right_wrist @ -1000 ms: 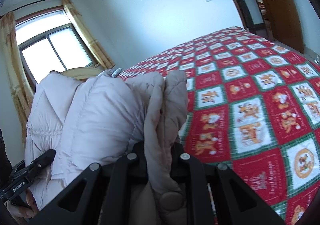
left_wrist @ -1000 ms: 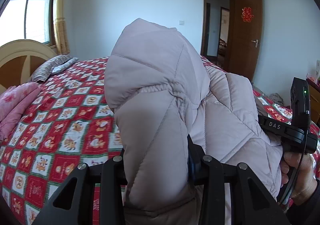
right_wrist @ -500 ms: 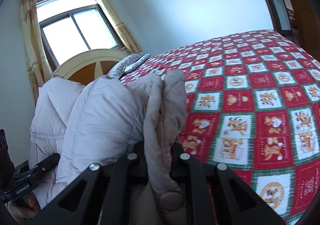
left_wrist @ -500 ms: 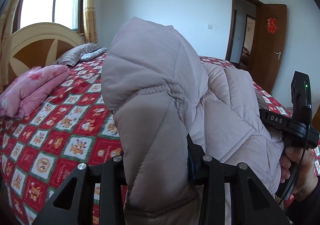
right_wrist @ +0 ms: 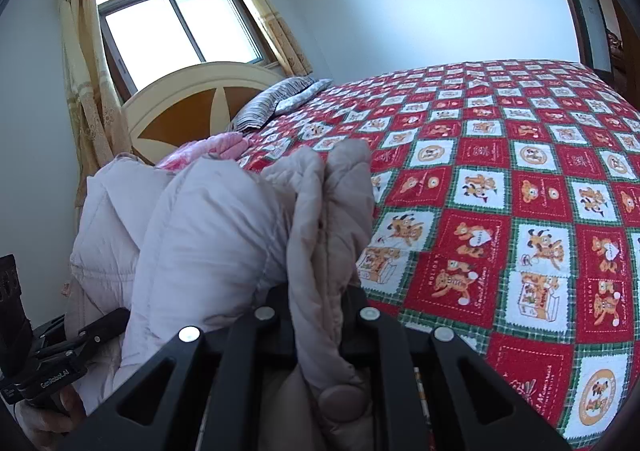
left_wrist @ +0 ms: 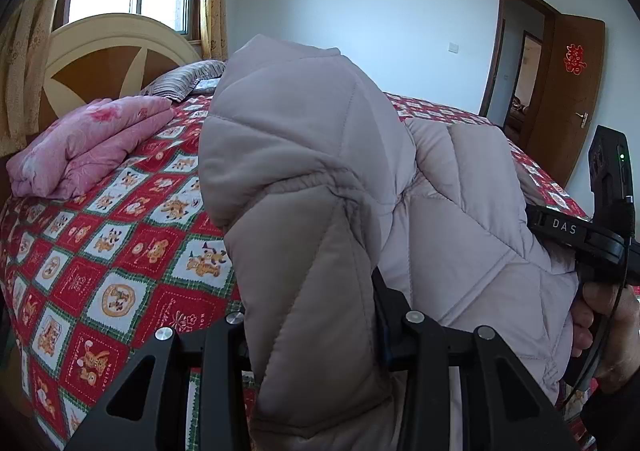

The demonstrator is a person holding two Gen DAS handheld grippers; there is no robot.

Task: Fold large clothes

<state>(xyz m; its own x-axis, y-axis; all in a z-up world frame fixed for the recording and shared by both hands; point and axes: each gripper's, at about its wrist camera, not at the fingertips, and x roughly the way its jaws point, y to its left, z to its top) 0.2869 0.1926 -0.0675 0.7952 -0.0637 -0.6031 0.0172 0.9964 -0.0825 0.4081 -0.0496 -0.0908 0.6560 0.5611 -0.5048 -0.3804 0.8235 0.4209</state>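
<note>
While the jaws of the left gripper (left_wrist: 312, 335) clamp a thick quilted fold of the pale puffer jacket (left_wrist: 320, 179), those of the right gripper (right_wrist: 318, 315) pinch a thinner edge of it, holding the garment above the bed (right_wrist: 520, 211). The red patchwork bedspread carries one folded pink quilt (left_wrist: 88, 143) and one striped pillow (right_wrist: 272, 103) beside the headboard (left_wrist: 112, 59). Compared with a second ago, the window (right_wrist: 176, 27) and headboard fill more of both views. One door (left_wrist: 568, 91) stands open.
</note>
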